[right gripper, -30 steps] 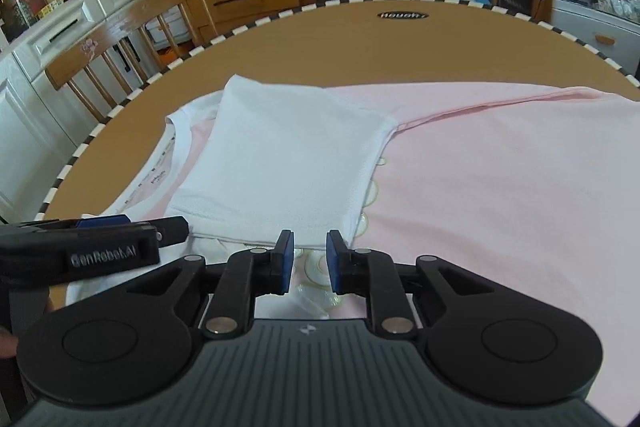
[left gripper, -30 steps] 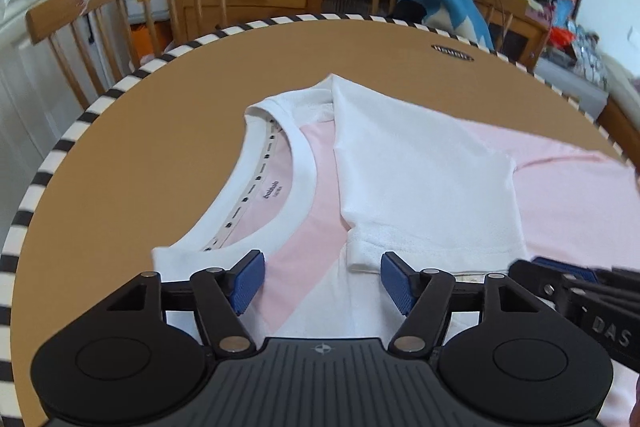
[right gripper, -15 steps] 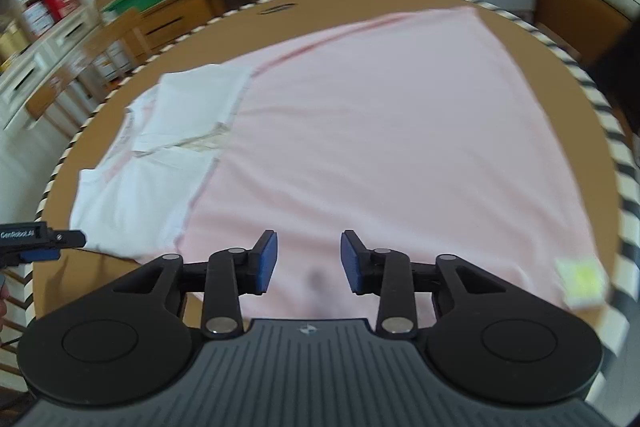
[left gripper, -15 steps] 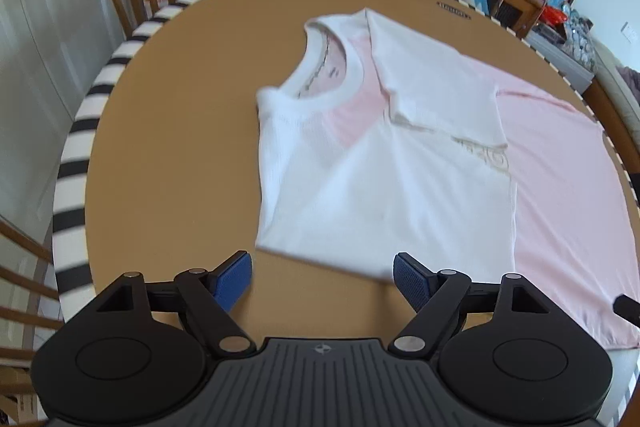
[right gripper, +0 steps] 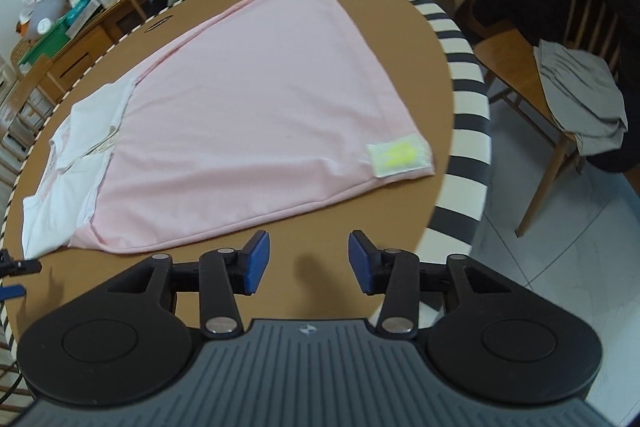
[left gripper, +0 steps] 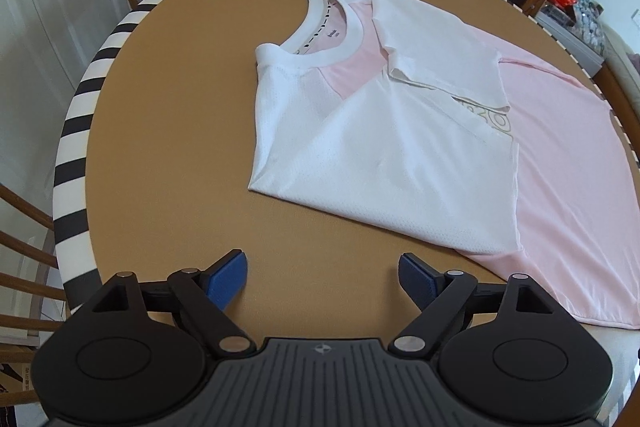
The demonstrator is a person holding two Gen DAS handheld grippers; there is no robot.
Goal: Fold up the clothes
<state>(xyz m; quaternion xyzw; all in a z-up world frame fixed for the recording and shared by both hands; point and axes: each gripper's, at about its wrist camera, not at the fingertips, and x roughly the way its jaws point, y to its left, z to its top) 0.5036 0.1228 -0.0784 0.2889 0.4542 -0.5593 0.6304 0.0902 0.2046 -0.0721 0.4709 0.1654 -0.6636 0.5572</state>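
We see a round brown table with a striped rim, and on it, ahead of both claws, a pink-and-white T-shirt lying flat with both white sleeves folded inward. The left wrist view alone shows the neckline and sleeves, ahead of the left gripper, whose jaws are spreading wide over bare tabletop with nothing between them. The right wrist view alone shows the pink hem and a pale yellow label at its corner, ahead and slightly right of the right gripper; its jaws are also opening, empty. Only there appears grey cloth on a chair, far right.
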